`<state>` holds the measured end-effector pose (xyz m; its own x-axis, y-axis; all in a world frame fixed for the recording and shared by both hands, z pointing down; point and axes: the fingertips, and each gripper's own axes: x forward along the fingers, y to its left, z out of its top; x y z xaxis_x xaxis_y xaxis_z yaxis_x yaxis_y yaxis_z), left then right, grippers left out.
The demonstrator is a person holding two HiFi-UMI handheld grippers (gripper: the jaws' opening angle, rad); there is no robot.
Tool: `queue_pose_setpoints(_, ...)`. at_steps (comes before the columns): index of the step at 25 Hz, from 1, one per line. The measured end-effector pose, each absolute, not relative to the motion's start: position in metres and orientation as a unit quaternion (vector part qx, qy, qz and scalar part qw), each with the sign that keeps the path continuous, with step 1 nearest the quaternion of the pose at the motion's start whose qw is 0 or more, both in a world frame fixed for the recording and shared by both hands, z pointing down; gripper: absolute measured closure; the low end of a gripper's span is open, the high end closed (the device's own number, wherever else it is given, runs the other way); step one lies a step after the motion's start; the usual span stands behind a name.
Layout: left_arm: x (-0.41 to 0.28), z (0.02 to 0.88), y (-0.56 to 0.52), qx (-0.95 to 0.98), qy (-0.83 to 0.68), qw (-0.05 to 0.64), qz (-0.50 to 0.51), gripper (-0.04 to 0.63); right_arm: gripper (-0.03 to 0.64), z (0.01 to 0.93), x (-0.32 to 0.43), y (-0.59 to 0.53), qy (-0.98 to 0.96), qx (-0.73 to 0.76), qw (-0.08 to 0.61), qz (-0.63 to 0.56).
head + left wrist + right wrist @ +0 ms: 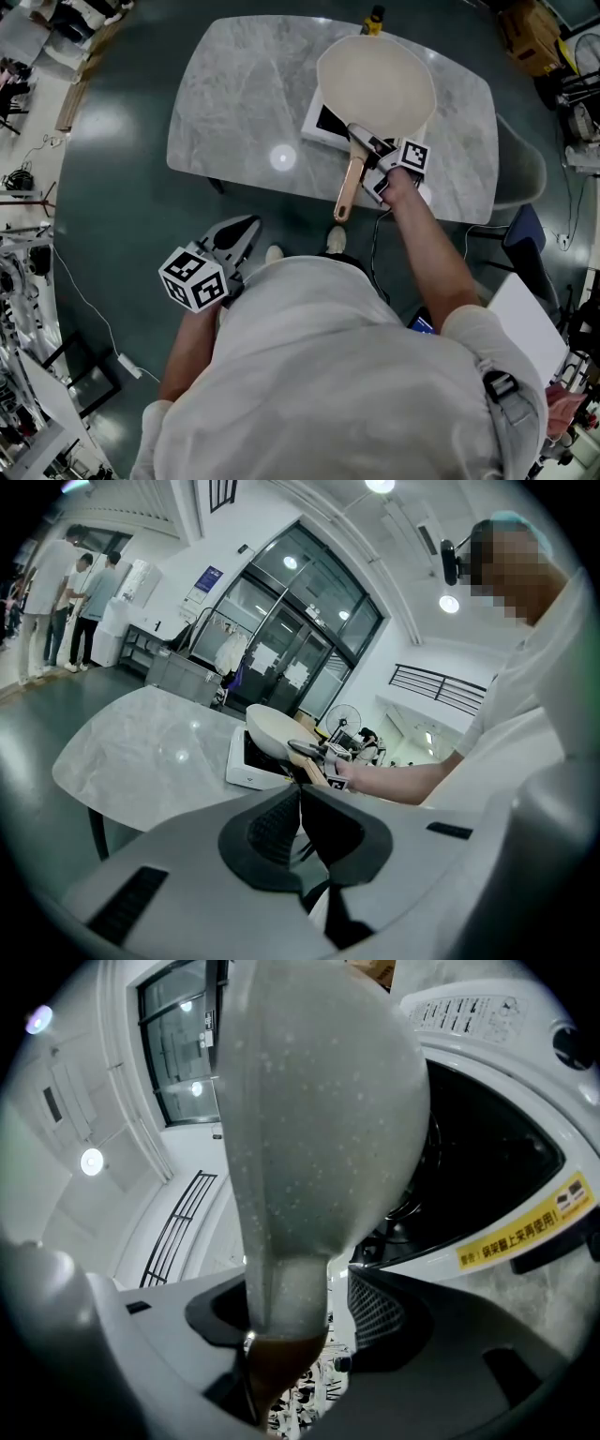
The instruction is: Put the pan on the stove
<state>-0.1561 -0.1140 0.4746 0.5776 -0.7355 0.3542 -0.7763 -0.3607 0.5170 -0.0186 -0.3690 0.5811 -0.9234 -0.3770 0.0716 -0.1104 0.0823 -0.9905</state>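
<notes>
The right gripper (373, 155) has its jaws spread loose about the handle (347, 187), one pad clear of it, while the pan (375, 84) sits on the stove (317, 120) on the table (234, 103); rigid and probably bowl-heavy, it seems best gripped on the handle near the bowl.

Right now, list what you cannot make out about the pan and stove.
- Head view: the pan covers most of the stove, hiding its top.
- Right gripper view: the pan fills the frame, so whether it sits flat is unclear.
- Left gripper view: pan and stove are too small for detail.
</notes>
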Motion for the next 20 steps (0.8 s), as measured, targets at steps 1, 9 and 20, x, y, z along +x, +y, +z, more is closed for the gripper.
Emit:
queue_pose_setpoints(1,-0.157,0.474,-0.114,0.825,-0.457,0.33,0.03,0.575,0.348,0.581,-0.017,-0.368,0.728,-0.17,0.102,-0.656)
queue_pose_setpoints(9,-0.158,0.478,-0.122,0.842,-0.426,0.33,0.034,0.575,0.334,0.578,0.004,-0.362,0.727,-0.2,0.118,-0.646)
queue_pose_setpoints(20,-0.137,0.48,-0.131,0.879,-0.351,0.319,0.054,0.575,0.352,0.563,0.069,-0.312,0.739,-0.261,0.138,-0.606)
